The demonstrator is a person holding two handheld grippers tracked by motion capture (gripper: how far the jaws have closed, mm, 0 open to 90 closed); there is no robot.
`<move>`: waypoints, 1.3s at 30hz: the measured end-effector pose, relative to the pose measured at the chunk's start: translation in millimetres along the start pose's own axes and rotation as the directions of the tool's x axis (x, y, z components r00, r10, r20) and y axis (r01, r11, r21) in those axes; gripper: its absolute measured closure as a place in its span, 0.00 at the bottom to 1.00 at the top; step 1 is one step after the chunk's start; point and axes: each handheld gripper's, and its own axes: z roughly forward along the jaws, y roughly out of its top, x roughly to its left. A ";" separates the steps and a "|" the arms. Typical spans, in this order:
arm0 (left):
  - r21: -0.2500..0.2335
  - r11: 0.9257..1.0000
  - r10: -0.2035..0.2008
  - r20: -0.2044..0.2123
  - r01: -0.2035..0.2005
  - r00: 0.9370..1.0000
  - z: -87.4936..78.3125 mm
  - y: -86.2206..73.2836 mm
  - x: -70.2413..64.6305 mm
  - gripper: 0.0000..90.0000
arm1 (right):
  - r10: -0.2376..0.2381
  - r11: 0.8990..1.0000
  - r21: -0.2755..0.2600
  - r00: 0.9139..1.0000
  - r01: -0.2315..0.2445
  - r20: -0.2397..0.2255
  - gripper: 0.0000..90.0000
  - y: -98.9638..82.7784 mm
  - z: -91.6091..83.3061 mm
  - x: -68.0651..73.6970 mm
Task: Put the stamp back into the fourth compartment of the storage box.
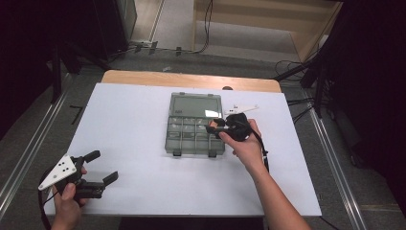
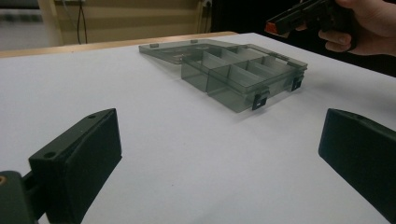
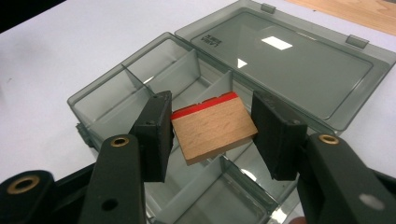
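White desk, dark surround. Open compartment box mid-desk, toward far edge. Right gripper clamps wooden block by side faces above box; block judged light, rigid. Left gripper gapes empty, near-left corner.

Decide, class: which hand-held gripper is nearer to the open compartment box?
Right. The right hand-held gripper hangs over the compartment box at its right side, holding a wooden block. The left hand-held gripper sits well away, near the table's front-left corner.
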 end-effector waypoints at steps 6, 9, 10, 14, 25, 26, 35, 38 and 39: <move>0.000 1.000 0.000 -0.002 0.000 1.000 0.2 0.1 -0.5 0.00 | 0.012 1.000 0.011 1.000 -0.013 0.019 0.54 -1.7 3.6 -5.4; 0.000 1.000 0.002 -0.001 -0.002 1.000 -0.1 0.1 -0.2 0.00 | 0.022 1.000 0.017 0.999 -0.023 0.024 0.54 -2.8 5.4 -9.3; -0.001 1.000 0.001 0.000 -0.001 1.000 -0.2 0.1 -0.1 0.00 | 0.024 1.000 0.019 0.999 -0.025 0.029 0.54 -3.2 6.0 -10.7; 0.001 1.000 0.005 -0.002 -0.005 1.000 -0.1 0.1 -0.2 0.00 | 0.037 0.999 0.029 0.999 -0.038 0.038 0.54 -4.5 8.6 -14.4; 0.000 1.000 0.011 -0.003 -0.011 1.000 0.7 0.2 -1.0 0.00 | 0.054 0.997 0.042 0.996 -0.057 0.072 0.54 -8.2 17.5 -21.3; -0.001 1.000 0.011 -0.001 -0.011 1.000 0.8 0.1 -0.9 0.00 | 0.058 0.997 0.043 0.996 -0.062 0.073 0.54 -8.6 18.3 -22.3; 0.011 1.000 0.028 -0.008 -0.028 1.000 3.3 -1.2 -1.9 0.00 | 0.075 0.995 0.057 0.994 -0.080 0.085 0.53 -10.6 22.7 -26.6; 0.012 0.999 0.036 -0.015 -0.036 0.999 4.8 -2.0 -2.2 0.00 | 0.083 0.995 0.041 0.993 -0.087 0.087 0.47 -10.6 22.9 -27.6; 0.013 0.999 0.036 -0.016 -0.036 0.999 5.1 -2.1 -2.3 0.00 | 0.089 0.995 0.033 0.992 -0.092 0.089 0.45 -10.4 22.4 -27.8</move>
